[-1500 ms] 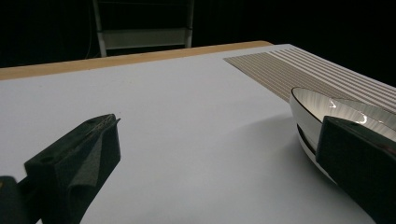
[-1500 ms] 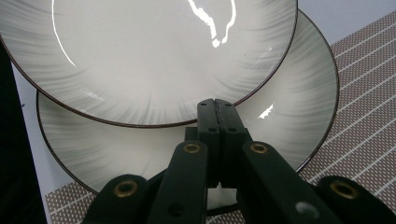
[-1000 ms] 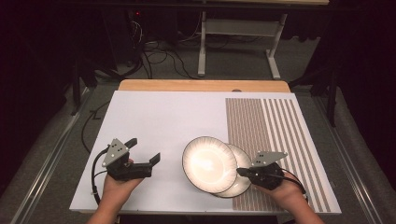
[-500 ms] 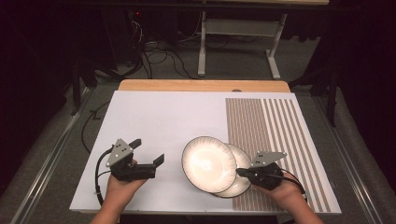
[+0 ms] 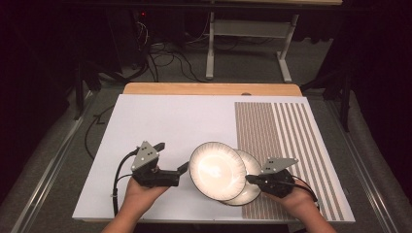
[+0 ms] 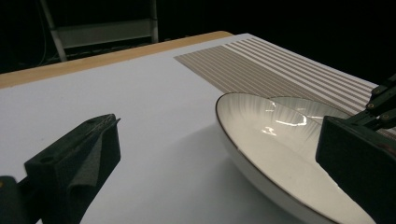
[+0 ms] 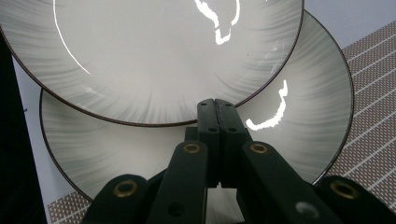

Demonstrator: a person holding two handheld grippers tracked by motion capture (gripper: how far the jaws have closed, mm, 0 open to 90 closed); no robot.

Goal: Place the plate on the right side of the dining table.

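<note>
The upper plate (image 5: 217, 170) is gripped at its near right rim by the right gripper (image 5: 249, 178), whose jaws are pressed together on it, and is held tilted over the lower plate (image 5: 251, 187). Just left of the upper plate, the left gripper (image 5: 171, 163) is held with jaws spread wide, nothing between them. Beyond the upper plate, the striped mat (image 5: 286, 136) is seen lying on the white table (image 5: 170, 121).

2 white, dark-rimmed plates (image 5: 217, 170); brown-striped mat (image 5: 291, 141)
</note>
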